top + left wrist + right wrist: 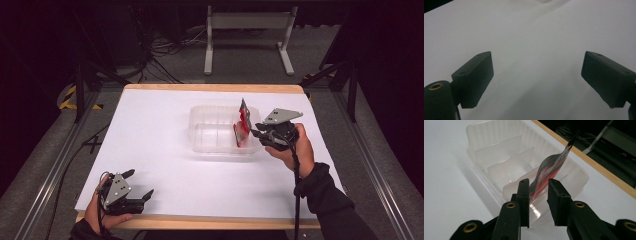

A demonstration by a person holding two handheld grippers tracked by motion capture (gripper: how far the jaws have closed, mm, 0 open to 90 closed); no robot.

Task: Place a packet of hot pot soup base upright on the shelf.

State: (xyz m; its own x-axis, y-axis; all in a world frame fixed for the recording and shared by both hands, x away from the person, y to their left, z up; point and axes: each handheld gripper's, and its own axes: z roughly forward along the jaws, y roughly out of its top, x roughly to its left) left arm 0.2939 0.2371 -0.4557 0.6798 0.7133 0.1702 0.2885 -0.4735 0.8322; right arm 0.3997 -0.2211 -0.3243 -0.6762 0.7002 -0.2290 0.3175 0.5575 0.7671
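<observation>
A clear plastic bin [200,111] with dividers stands on the white table, right of centre. A red, black and grey packet [243,124] stands upright and bent in its right end compartment. My right gripper [256,134] is at the bin's right wall, held level. In the right gripper view its jaws stand a little apart with the packet's [550,166] lower edge in the gap between them [538,182], not pinched, over the bin wall [486,142]. My left gripper [140,183] rests at the table's near left corner, jaws wide open [537,67] over bare white surface.
The table's wooden edge [210,88] runs along the far side, close behind the bin. A grey metal stand [247,22] and cables lie on the floor beyond. White tabletop [150,135] stretches between the bin and my left gripper.
</observation>
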